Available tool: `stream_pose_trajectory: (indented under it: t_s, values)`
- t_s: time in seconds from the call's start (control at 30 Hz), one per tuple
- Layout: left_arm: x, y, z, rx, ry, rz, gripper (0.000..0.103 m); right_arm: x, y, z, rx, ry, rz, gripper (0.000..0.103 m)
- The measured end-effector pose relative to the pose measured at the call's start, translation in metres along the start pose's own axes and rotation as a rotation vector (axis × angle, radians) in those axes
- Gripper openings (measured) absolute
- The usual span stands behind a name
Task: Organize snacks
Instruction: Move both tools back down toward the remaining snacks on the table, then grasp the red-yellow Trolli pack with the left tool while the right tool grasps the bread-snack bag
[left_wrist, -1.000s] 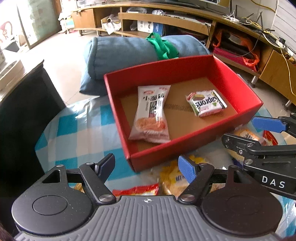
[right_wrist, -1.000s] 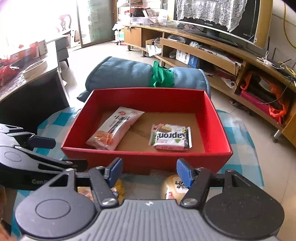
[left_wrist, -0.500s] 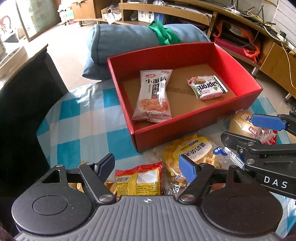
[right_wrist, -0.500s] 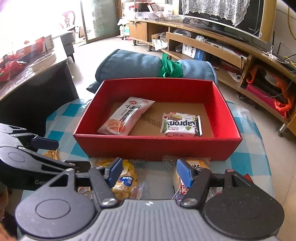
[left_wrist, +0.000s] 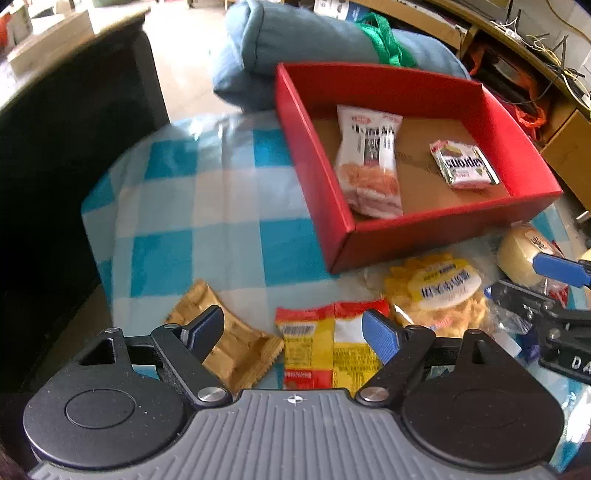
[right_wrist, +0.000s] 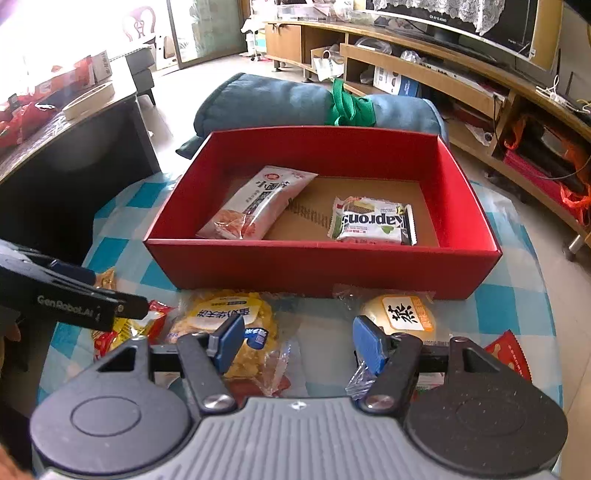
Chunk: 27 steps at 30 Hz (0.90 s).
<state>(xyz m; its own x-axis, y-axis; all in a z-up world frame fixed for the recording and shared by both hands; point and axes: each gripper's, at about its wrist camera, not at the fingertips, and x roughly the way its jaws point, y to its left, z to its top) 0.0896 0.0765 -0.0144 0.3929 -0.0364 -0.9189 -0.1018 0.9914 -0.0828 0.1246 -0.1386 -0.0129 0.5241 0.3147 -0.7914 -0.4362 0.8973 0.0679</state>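
Note:
A red box (left_wrist: 306, 147) (right_wrist: 321, 262) on the checked cloth holds a white noodle snack packet (left_wrist: 369, 162) (right_wrist: 258, 203) and a green Kaprons packet (left_wrist: 463, 164) (right_wrist: 373, 221). In front of it lie a tan cracker packet (left_wrist: 236, 339), a red-yellow packet (left_wrist: 325, 339) (right_wrist: 125, 326), a yellow chips bag (left_wrist: 436, 291) (right_wrist: 229, 314) and a round bun packet (left_wrist: 517, 247) (right_wrist: 402, 315). My left gripper (left_wrist: 293, 330) is open above the red-yellow packet. My right gripper (right_wrist: 297, 339) is open, low between the chips bag and the bun.
A blue cushion with a green strap (right_wrist: 314, 99) lies behind the box. A dark table (right_wrist: 66, 147) stands at the left. A low TV shelf (right_wrist: 461, 81) runs along the back right. Another red packet (right_wrist: 508, 352) lies at the right edge.
Both grippers have drawn back from the box and tilted down, so the loose packets in front of it have come into view. The left view has swung left. Both stay open.

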Motion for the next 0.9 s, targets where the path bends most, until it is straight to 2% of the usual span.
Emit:
stream_pose_trajectory:
  t_s: [0.1,0.47,0.67,0.9]
  values:
    - [0.002,-0.003,-0.004,0.004,0.025,-0.055,0.087,0.002,-0.003,0.002,0.007,0.000,0.002,0.064]
    - [0.012,-0.032,-0.022,0.091,0.067,-0.074,0.085,0.006,-0.008,0.005,0.025,0.004,0.008,0.064]
    - [0.010,-0.031,-0.026,0.074,0.092,-0.112,0.065,0.002,-0.008,0.006,0.022,-0.004,0.010,0.064]
    - [-0.003,-0.028,-0.030,0.070,0.077,-0.113,0.063,0.001,0.001,0.005,-0.022,0.008,0.011,0.064]
